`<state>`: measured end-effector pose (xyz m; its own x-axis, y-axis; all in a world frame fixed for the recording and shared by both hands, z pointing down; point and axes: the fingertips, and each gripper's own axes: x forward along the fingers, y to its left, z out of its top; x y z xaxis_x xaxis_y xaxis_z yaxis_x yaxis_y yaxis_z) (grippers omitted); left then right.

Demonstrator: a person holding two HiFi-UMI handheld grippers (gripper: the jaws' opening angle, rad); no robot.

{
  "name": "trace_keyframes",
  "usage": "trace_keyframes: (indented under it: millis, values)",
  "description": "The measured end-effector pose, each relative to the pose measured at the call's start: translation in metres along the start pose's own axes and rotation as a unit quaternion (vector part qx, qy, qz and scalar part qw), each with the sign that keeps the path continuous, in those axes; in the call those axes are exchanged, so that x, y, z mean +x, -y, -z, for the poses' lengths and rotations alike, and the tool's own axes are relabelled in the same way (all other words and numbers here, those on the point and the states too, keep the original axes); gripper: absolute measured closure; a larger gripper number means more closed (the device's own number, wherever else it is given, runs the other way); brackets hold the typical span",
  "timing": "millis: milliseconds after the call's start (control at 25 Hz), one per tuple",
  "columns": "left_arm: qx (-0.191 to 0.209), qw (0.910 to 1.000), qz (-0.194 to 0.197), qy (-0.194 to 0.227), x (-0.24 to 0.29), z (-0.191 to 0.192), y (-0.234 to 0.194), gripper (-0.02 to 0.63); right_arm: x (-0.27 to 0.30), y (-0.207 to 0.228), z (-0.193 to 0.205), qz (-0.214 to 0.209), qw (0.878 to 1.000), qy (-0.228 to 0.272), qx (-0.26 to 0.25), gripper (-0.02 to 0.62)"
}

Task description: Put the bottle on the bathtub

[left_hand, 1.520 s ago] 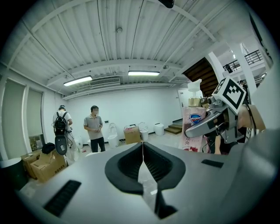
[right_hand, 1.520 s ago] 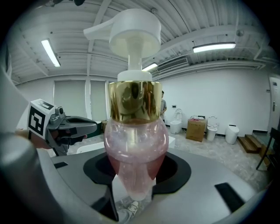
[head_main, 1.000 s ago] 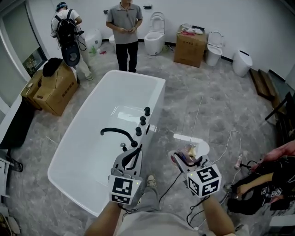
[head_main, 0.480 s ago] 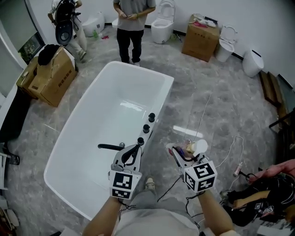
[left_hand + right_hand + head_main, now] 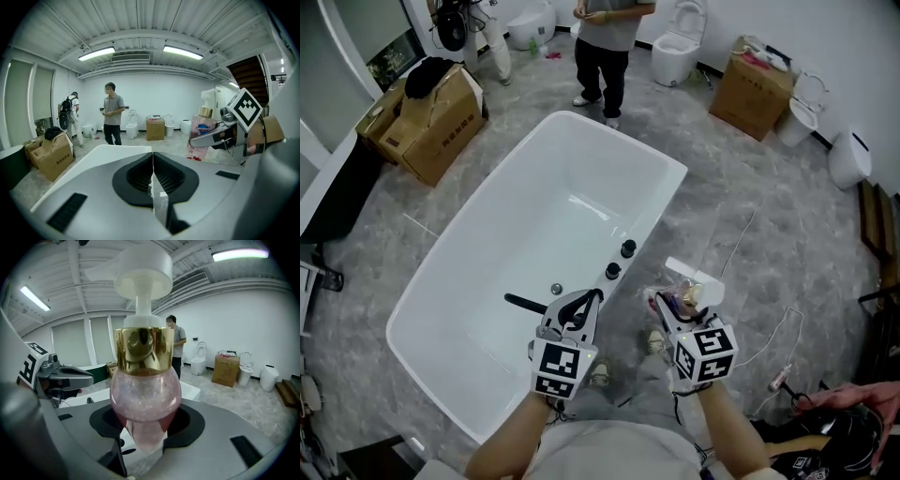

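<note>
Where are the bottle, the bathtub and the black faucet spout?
bottle [image 5: 145,397]: right gripper view, on its pink body.
bathtub [image 5: 534,234]: head view, on the bare inner basin.
black faucet spout [image 5: 523,303]: head view, on the middle of the spout.

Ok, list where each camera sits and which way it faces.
Head view: on the person's head, facing steeply down at the bathtub; both forearms, left gripper and right gripper show.
Left gripper view: on the left gripper, facing along its shut jaws over the bathtub; the right gripper shows.
Right gripper view: on the right gripper, facing along jaws clamped on the bottle; left gripper shows.
Shared: both gripper views show the standing person.
</note>
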<state>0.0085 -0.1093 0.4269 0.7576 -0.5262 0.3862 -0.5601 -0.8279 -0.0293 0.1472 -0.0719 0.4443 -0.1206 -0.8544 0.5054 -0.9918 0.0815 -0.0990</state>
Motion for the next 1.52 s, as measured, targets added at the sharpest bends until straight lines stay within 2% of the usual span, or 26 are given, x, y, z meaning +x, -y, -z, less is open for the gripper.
trace_keyframes:
  millis: [200,400,680,1080,1520]
  values:
    - [-0.017,0.9982,-0.054,-0.018,0.029,0.004,-0.024,0.584,0.047,0.028,-0.008,-0.035,0.999,-0.008,-0.024,0.357]
    - [-0.046,0.9917,-0.115,-0.036,0.058,0.008,-0.042,0.584,0.092,0.060,-0.012,-0.077,0.996,-0.028,-0.042,0.357]
    - [-0.075,0.9819,-0.165,-0.054,0.098,0.018,-0.062,0.584,0.156,0.096,-0.022,-0.110,0.991,-0.037,-0.066,0.357]
    - [-0.085,0.9759,-0.184,-0.081,0.152,0.054,-0.081,0.584,0.246,0.120,-0.006,-0.132,0.987,-0.042,-0.081,0.356]
    - [-0.095,0.9712,-0.188,-0.110,0.194,0.115,-0.101,0.584,0.316,0.124,0.053,-0.152,0.982,-0.041,-0.101,0.354]
